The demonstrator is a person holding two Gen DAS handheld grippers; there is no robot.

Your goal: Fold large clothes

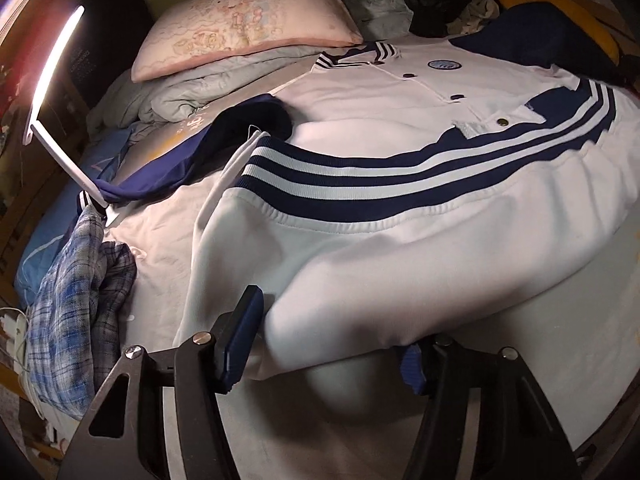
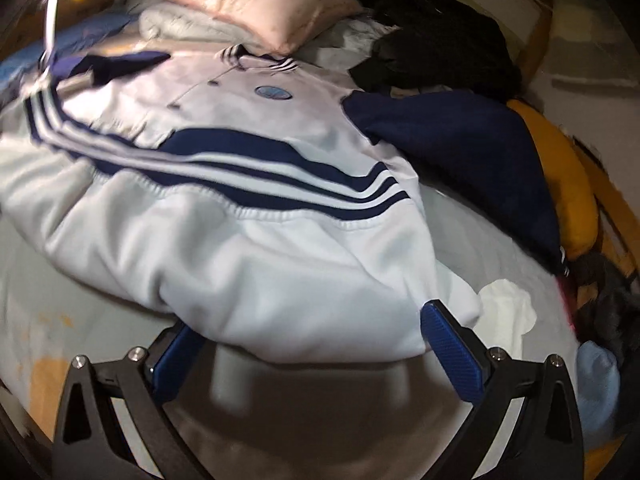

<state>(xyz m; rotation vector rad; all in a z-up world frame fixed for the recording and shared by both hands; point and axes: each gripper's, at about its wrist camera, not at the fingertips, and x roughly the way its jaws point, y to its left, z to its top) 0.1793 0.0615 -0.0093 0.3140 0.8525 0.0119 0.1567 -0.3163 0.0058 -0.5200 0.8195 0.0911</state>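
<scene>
Two claws stood over the bed's (image 1: pixel 168 240) near edge, each straddling the folded white jacket (image 1: pixel 400 208). Left claw (image 1: pixel 324 356) part-closed around a fold, grip uncertain. Right claw (image 2: pixel 312 348) wide open, pads beside cloth. Pillow (image 1: pixel 248 28) at the far edge.

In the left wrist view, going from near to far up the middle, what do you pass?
Left gripper → white folded-up body of the jacket → navy and white striped hem band → row of snap buttons → striped collar → pink pillow.
</scene>
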